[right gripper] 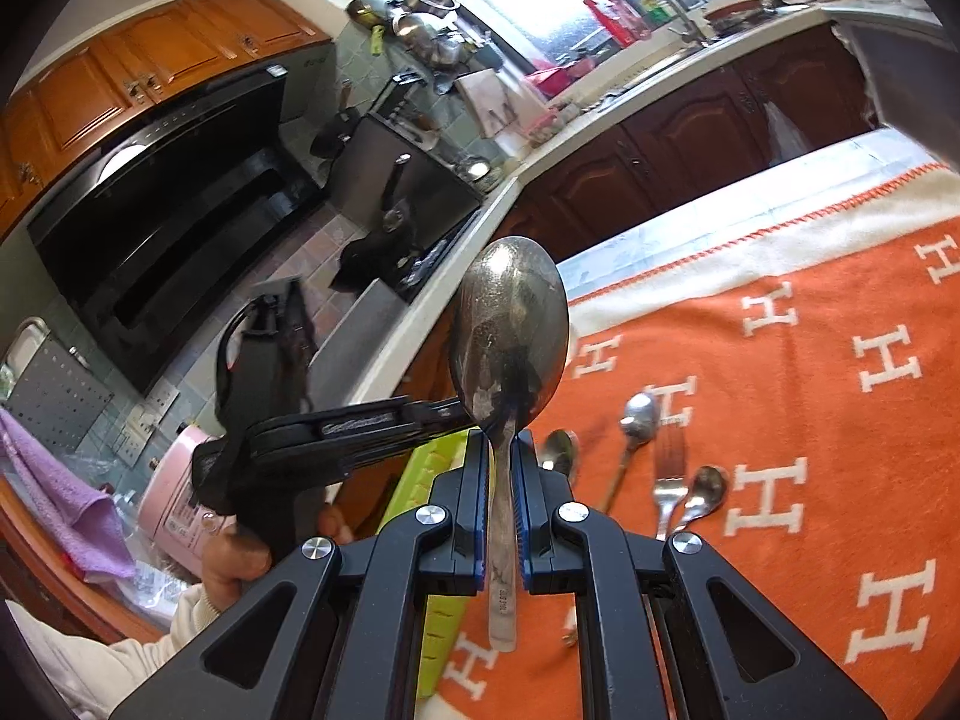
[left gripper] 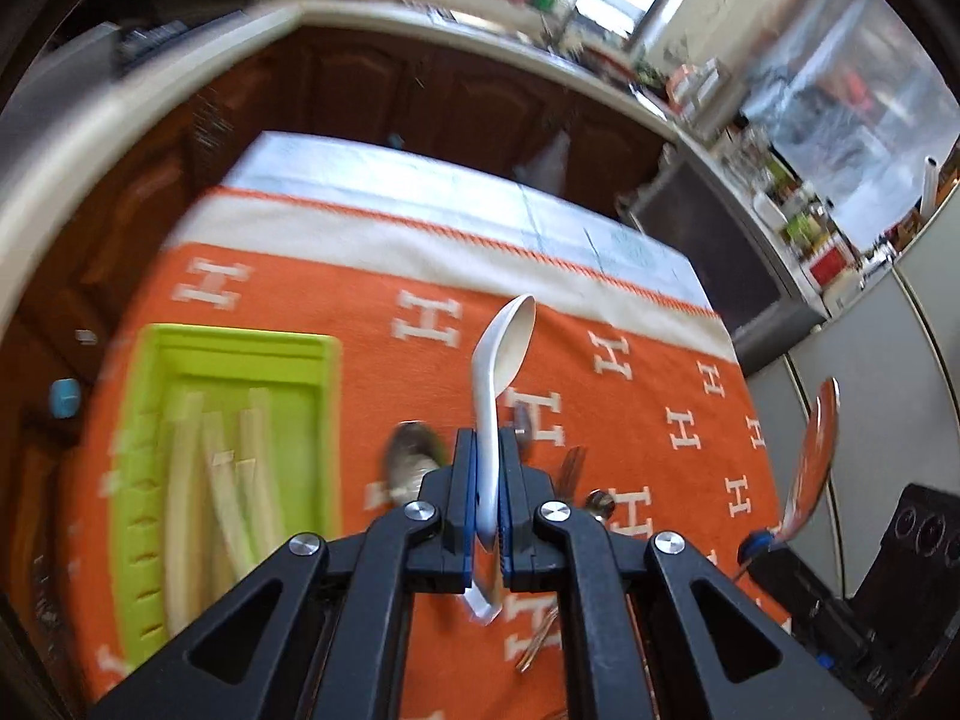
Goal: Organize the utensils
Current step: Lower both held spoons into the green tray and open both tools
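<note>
Utensils in transit: left gripper (left gripper: 489, 480) jaws clamp white spoon (left gripper: 501, 354), right gripper (right gripper: 503, 492) jaws clamp metal spoon (right gripper: 510, 330). Next move, judged: placement into green tray (left gripper: 240, 348).

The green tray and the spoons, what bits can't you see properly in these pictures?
- Green tray, left wrist view: motion blur smears the pale sticks inside; the gripper frame covers its near end.
- White spoon: handle hidden between the left gripper pads.
- Small spoon, right wrist view: handle hidden behind the right gripper, which holds the big metal spoon.
</note>
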`<state>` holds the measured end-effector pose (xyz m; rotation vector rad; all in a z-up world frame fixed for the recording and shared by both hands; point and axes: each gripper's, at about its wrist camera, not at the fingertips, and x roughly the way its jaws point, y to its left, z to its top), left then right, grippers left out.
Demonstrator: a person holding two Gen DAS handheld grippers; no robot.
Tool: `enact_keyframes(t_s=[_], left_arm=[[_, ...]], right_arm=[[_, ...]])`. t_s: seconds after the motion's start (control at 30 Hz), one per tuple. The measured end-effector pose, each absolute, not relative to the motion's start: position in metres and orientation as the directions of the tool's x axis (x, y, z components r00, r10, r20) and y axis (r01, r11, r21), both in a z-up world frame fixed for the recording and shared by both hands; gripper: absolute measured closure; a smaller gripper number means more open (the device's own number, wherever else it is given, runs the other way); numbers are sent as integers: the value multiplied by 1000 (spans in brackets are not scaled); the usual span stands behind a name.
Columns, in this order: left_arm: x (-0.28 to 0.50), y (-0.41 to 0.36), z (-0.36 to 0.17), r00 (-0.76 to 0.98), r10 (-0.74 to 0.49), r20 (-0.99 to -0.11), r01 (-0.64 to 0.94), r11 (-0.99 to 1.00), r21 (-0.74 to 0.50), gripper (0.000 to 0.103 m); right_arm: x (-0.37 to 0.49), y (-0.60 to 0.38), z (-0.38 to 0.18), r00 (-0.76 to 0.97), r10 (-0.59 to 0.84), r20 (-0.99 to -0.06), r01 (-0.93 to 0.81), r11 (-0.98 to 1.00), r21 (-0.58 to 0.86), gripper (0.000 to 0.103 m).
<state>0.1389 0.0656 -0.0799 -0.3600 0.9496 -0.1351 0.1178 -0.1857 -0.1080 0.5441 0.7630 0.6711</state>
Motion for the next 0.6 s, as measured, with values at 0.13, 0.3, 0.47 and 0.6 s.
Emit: enact_keyframes(t_s=[0.13, 0.3, 0.47, 0.6], left_arm=[[93, 95, -64, 630, -198, -751, -109, 935, -338, 100], [40, 129, -71, 639, -107, -762, -221, 923, -315, 100], [8, 153, -99, 600, -47, -798, -314, 904, -289, 100], [-6, 159, -119, 577, -26, -816, -341, 901, -270, 100]], right_arm=[[109, -164, -88, 487, 768, -415, -393, 617, 682, 96], [97, -115, -68, 393, 823, -411, -451, 562, 693, 96], [86, -59, -73, 315, 823, -474, -477, 569, 670, 96], [85, -24, -97, 278, 781, -559, -460, 619, 636, 96]])
